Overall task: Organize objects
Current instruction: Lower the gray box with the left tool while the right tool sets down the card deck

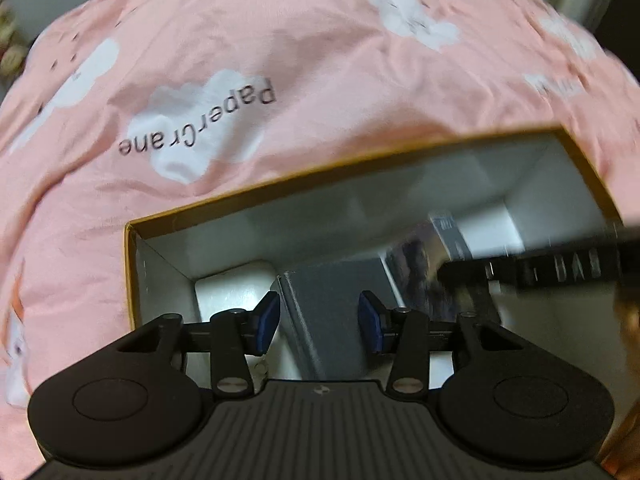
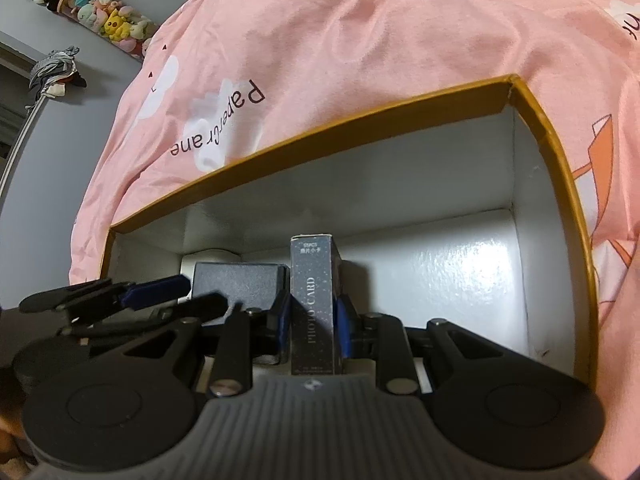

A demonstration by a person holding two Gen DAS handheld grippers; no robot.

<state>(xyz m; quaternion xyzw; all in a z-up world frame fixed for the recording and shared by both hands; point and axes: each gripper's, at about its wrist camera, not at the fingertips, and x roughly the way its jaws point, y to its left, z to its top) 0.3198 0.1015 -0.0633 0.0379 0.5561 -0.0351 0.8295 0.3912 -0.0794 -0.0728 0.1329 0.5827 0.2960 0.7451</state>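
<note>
An open cardboard box with a mustard rim [image 1: 320, 168] [image 2: 320, 136] and white inside lies on a pink sheet. Down in its left part, my left gripper [image 1: 319, 322] [image 2: 180, 296] stands open. A flat grey box [image 1: 332, 304] [image 2: 240, 284] lies between and under its blue pads, which do not seem to press on it. My right gripper [image 2: 313, 320] is shut on a tall dark "PHOTO CARD" box [image 2: 312, 308], held upright beside the grey box. In the left wrist view that card box [image 1: 444, 236] and the right gripper's fingers [image 1: 552, 272] are blurred.
A white object [image 1: 236, 284] [image 2: 208, 258] sits in the box's far left corner, behind the grey box. The box's right half shows bare white floor [image 2: 460, 280]. The pink cloud-print sheet [image 2: 360, 40] surrounds the box. Plush toys [image 2: 92, 0] hang on the wall.
</note>
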